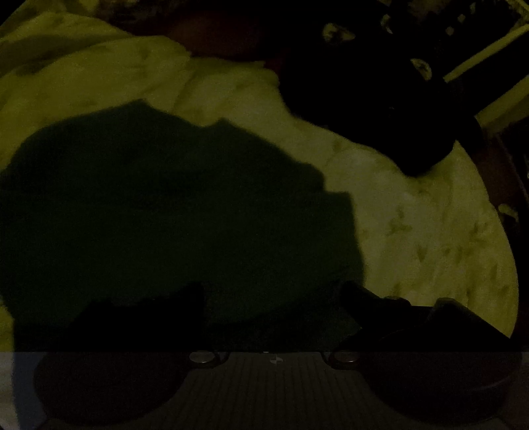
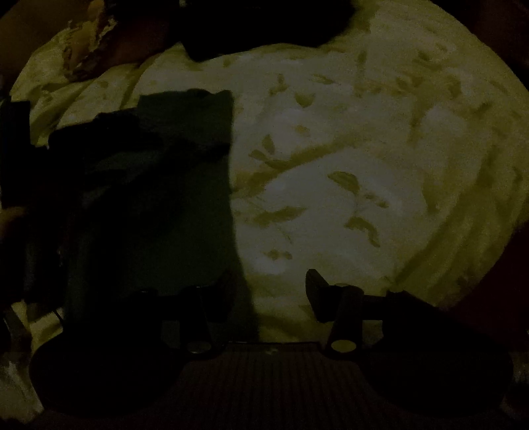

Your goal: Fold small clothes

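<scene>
The light is very dim. A dark green garment (image 1: 172,211) lies flat on a pale sheet with a leaf print (image 1: 429,231). My left gripper (image 1: 274,297) points down at the garment's near edge. Its two fingers stand wide apart and grip nothing; the cloth lies beneath them. In the right wrist view the same garment (image 2: 172,198) fills the left side and has a straight right edge. My right gripper (image 2: 269,291) hangs over that edge, its left finger (image 2: 224,291) above the cloth and its right finger (image 2: 315,291) above bare sheet. The jaws are apart, with nothing pinched.
A large dark mass (image 1: 380,109) lies on the sheet beyond the garment; I cannot tell what it is. It also shows as a dark mass (image 2: 264,29) at the top of the right wrist view. Bare sheet (image 2: 363,149) spreads to the garment's right. Rumpled bedding (image 1: 82,66) rises at the far left.
</scene>
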{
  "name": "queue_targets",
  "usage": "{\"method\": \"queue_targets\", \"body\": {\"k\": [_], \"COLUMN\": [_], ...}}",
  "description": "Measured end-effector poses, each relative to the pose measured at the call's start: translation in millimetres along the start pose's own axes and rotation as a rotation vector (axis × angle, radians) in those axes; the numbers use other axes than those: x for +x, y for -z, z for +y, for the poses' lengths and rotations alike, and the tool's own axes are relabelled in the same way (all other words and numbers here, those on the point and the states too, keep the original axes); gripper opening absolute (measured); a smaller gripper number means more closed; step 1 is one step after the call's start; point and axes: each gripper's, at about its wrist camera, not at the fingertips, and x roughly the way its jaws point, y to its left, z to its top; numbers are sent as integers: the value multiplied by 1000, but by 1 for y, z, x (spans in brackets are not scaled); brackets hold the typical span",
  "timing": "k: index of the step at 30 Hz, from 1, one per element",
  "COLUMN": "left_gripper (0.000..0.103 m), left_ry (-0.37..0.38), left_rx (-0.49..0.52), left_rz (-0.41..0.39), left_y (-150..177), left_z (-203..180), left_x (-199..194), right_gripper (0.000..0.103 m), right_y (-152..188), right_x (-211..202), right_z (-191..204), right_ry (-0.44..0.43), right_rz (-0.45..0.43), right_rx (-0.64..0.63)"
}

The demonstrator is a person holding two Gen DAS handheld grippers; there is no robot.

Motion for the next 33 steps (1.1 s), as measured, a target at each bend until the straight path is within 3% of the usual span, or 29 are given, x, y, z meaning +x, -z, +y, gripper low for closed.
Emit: {"method": "queue_targets", "body": {"k": [3,7,9,15,19,25,30,33], "left_gripper": [103,103,103,103,103,103,103,103], "left_ry": [-54,-70,-117,-266,-319,-394,-398,-351], "left_rx": [-40,-186,-240,-260,-349,-460,-508,-518], "left_rz": [-34,-15,-26,18,15,20,14,6], "left_y": [8,24,37,74,104,150,170,169], "left_z": [26,72,92,127,150,180,198,206], "left_x": [-18,-42,-57,-87,-114,-151,-169,-177], "right_gripper": [52,48,47,44,43,41,42,54], "right_y": [-7,-20,-30,-76,-105,-110,-102,-93], "right_x": [5,14,20,46,76,142,136,109], "right_z": [14,37,49,97,121,120,114,110], "right_ry": [-14,-48,-65,-122,-141,-58,-51,-60], "right_rz": [-4,-13,-23,-76,-95,46,38,11], "right_rx": [-50,-137,-160,-197,-201,-191,-190,-179]}}
